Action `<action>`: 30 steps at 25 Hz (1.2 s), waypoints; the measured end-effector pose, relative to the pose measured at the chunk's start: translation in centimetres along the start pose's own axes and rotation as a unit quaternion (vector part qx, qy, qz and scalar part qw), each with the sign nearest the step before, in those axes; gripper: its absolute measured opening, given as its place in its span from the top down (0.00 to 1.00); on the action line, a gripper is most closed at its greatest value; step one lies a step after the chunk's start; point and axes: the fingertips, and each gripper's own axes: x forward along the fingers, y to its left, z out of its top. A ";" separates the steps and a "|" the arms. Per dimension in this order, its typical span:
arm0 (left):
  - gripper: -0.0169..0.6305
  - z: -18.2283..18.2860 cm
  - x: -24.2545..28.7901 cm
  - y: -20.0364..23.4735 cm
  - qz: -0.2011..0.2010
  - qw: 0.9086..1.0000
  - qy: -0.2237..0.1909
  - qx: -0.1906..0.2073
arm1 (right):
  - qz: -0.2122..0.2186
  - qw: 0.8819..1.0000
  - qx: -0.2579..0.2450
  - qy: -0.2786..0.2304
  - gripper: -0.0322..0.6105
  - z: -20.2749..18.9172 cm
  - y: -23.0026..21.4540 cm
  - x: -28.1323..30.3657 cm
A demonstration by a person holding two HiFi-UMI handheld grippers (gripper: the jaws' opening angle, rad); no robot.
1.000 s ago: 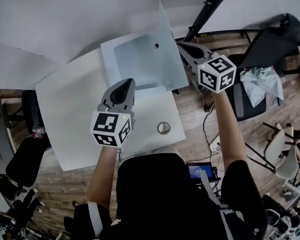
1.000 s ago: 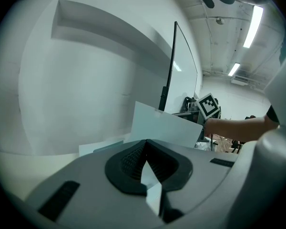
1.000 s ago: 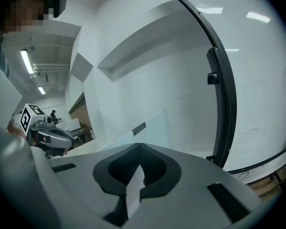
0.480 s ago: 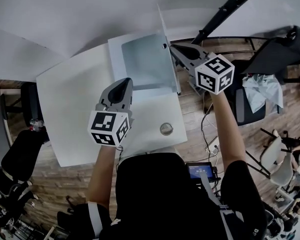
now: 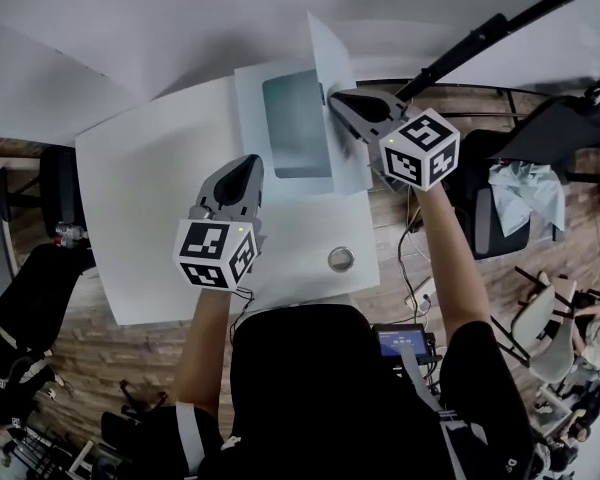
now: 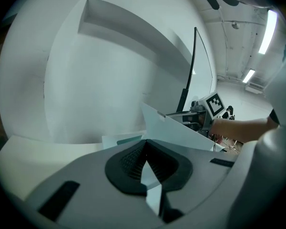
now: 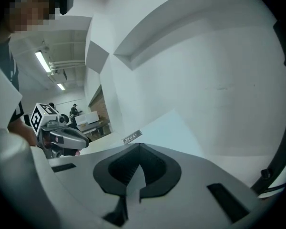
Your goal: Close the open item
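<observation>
Where the counter (image 5: 140, 188) runs out toward 12 o'clock lies one flat white box (image 5: 252, 118), its long axis running 12 to 6 in the head view. Its single lid (image 5: 325, 48) stands close to upright along the box's 3 o'clock edge, with the inner face turned toward 9 o'clock over the grey-blue inside.

Two grippers show. The right gripper (image 5: 332, 96) has its jaws closed on nothing, and its tips sit at the lid's outer face, seemingly touching it from the 3 o'clock side. The left gripper (image 5: 248, 163), jaws likewise together and empty, hovers at 6 o'clock of the box, apart from it.

Only the right gripper view shows a small label (image 7: 132, 137) on the lid's outer face. Only the head view shows one round disc (image 5: 340, 259) set in the counter near its 5 o'clock corner.
</observation>
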 end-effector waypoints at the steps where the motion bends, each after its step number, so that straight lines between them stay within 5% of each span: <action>1: 0.95 -0.1 -0.1 0.4 0.002 1.000 0.000 -0.002 | 0.004 1.000 -0.001 0.004 0.89 -0.1 0.3 0.6; 30: 0.95 -2.9 1.2 5.2 0.016 0.998 0.029 -0.046 | 0.077 0.993 -0.005 0.090 0.89 -5.2 4.1 10.2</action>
